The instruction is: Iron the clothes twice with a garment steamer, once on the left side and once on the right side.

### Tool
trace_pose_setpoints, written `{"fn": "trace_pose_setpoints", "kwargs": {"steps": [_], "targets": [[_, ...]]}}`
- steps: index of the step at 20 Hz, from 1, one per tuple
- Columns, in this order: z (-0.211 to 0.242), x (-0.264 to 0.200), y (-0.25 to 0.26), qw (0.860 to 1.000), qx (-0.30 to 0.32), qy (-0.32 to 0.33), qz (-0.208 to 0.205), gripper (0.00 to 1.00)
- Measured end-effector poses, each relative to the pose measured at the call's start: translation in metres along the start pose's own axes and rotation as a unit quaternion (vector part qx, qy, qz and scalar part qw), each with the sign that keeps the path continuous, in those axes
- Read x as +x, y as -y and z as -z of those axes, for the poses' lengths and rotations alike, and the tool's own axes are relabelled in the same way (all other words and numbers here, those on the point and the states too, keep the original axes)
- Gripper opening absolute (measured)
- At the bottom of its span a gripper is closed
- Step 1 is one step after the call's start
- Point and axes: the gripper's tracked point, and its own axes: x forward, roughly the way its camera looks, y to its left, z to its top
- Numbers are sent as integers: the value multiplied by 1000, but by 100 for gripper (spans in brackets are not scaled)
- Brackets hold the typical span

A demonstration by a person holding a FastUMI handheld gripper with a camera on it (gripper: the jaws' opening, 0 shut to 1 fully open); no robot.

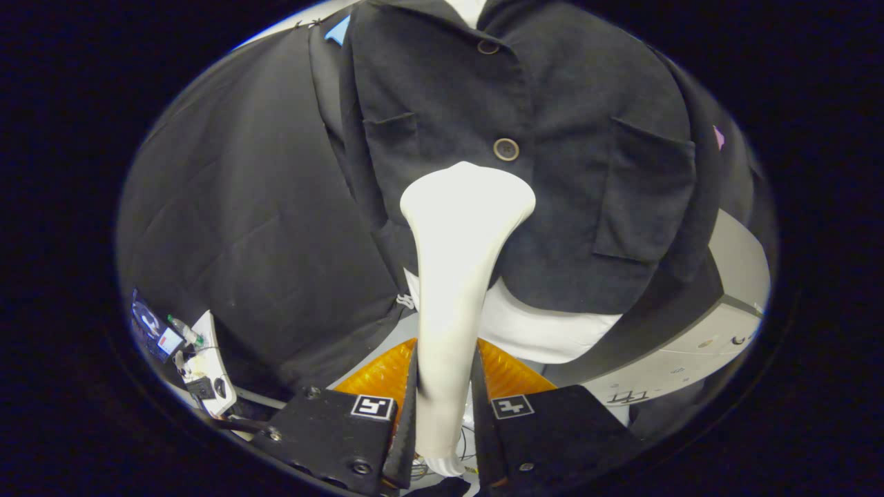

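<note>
Clamping the white garment steamer (452, 290) by its narrow handle, hand-held gripper (445, 414) pressed onto it from both sides, handle upright between the fingers and flared head well beyond them. Head set against, or just short of, the dark jacket (552, 172) near the centre placket, just below the middle button (506, 149); actual contact not possible to judge, since the head hides the cloth behind it. Jacket hanging buttoned over a white undershirt (545, 331), chest pockets to either side of the steamer head.

Risks from here, as a judgement only:
- Starting so close to the centre line could blur the two passes into one, leaving the outer parts of the left and right panels untouched.
- Dragging the head across the button or a pocket edge could snag it, tug the loosely hanging jacket askew or twist the smooth handle in the grip.
- Pressing too hard could swing the garment away, so that the steam misses the cloth.
- Lingering in one spot could overwet the fabric.
- Tilting the handle far off upright could loosen the hold.
</note>
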Motion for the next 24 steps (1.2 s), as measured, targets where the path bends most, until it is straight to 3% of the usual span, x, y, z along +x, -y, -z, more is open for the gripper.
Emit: {"fn": "trace_pose_setpoints", "kwargs": {"steps": [11,24], "targets": [[29,-78,71,998,39,39,30,38],[96,-214,218,984,84,91,125,38]]}}
